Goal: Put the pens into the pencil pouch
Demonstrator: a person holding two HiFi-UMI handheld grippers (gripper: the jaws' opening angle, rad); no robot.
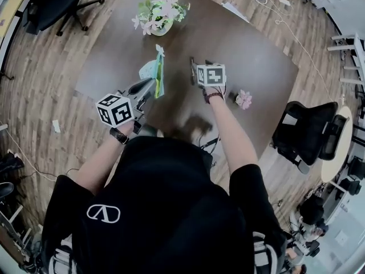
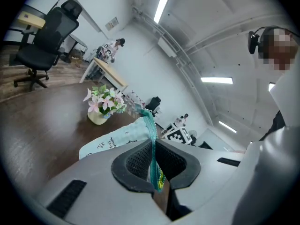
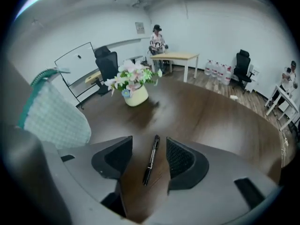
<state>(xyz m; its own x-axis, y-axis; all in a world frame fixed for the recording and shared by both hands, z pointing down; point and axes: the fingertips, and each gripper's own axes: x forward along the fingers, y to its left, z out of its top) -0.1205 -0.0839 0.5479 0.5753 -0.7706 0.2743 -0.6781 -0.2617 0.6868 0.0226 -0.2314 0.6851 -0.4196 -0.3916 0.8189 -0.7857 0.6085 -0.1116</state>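
Observation:
A pale mint pencil pouch (image 1: 154, 73) with a green zipper edge hangs above the dark wooden table (image 1: 256, 67). My left gripper (image 1: 151, 88) is shut on its zipper edge; in the left gripper view the pads (image 2: 136, 161) pinch the green zipper (image 2: 151, 139). A black pen (image 3: 151, 158) lies flat on the table, pointing away from me. My right gripper (image 3: 149, 162) points steeply down over it, jaws open on either side without touching it. The pouch (image 3: 51, 118) shows at the left of the right gripper view. The right gripper (image 1: 193, 67) sits just right of the pouch.
A vase of pink and white flowers (image 1: 158, 16) stands at the table's far side. A small pink flower (image 1: 244, 99) lies to the right of my right hand. White paper (image 1: 234, 10) lies near the far edge. Black office chairs (image 1: 308, 131) stand around the table.

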